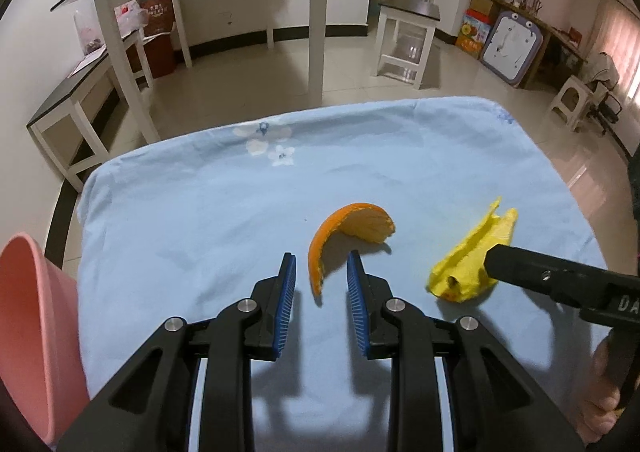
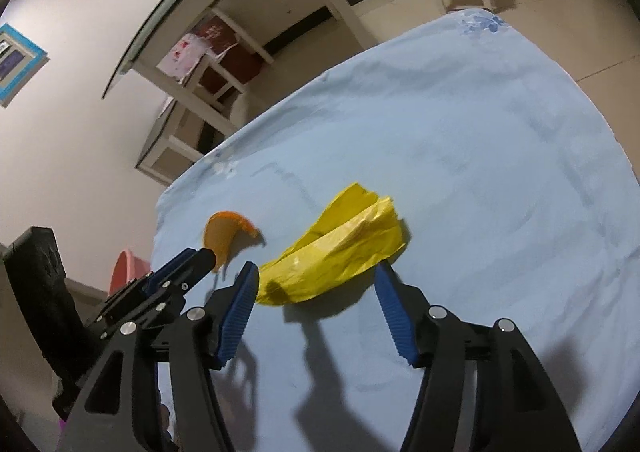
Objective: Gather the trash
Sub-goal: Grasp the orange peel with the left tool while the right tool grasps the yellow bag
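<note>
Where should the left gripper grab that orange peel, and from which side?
Grip the narrow near tail of the orange peel, which already lies between the open left gripper fingers. Come down from above: the strip stands on edge, thin enough to pinch across.

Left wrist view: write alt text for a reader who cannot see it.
The open left gripper straddles the near end of a curved orange peel on a blue cloth. The right gripper reaches a crumpled yellow wrapper; a pink bin stands left.
</note>
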Tool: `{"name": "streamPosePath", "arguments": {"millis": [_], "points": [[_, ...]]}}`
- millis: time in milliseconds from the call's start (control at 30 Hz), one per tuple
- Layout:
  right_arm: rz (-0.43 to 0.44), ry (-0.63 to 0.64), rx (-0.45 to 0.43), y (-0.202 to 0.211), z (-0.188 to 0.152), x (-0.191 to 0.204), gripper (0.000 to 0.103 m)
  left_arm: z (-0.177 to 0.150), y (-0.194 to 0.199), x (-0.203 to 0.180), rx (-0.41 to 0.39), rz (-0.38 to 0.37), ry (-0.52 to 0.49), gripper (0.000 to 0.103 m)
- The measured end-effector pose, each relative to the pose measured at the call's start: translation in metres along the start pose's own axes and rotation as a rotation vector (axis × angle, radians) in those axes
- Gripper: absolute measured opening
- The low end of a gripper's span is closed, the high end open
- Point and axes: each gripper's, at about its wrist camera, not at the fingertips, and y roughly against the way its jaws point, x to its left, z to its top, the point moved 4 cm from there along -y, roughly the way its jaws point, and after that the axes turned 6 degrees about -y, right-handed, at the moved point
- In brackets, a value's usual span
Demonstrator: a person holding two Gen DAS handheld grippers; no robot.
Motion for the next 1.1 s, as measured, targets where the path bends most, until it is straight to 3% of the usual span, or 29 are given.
{"name": "streamPosePath", "arguments": {"millis": [167, 200, 233, 333, 367, 433, 567, 967, 1100], "points": [[-0.042, 0.026, -0.027, -0.01, 0.012, 0.007, 0.059, 0.001, -0.011, 0.002, -0.01, 0.012, 0.007, 0.025], [-0.055, 0.038, -0.035, -0.013, 0.014, 0.009, 0.059, 0.001, -0.011, 0.002, -0.015, 0.008, 0.007, 0.02], [-0.062, 0.045, -0.04, -0.015, 0.017, 0.01, 0.059, 0.002, -0.011, 0.001, -0.016, 0.001, 0.007, 0.009], [-0.073, 0.071, -0.046, -0.022, 0.022, 0.015, 0.058, 0.0, -0.009, 0.003, -0.024, -0.012, 0.029, 0.005], [-0.073, 0.082, -0.046, -0.025, 0.023, 0.018, 0.055, 0.0, -0.007, 0.004, -0.026, -0.012, 0.035, 0.005], [-0.069, 0.118, -0.036, -0.031, 0.023, 0.025, 0.037, -0.003, -0.001, 0.007, -0.028, -0.01, 0.051, 0.005], [-0.051, 0.182, -0.006, -0.043, 0.019, 0.039, 0.021, -0.01, 0.012, 0.017, -0.031, 0.005, 0.093, 0.005], [0.096, 0.302, 0.119, -0.026, -0.021, 0.078, 0.018, -0.048, 0.07, 0.039, -0.052, 0.062, 0.191, 0.005], [0.083, 0.313, 0.146, -0.016, -0.044, 0.079, 0.018, -0.06, 0.081, 0.042, -0.051, 0.066, 0.219, 0.005]]}}
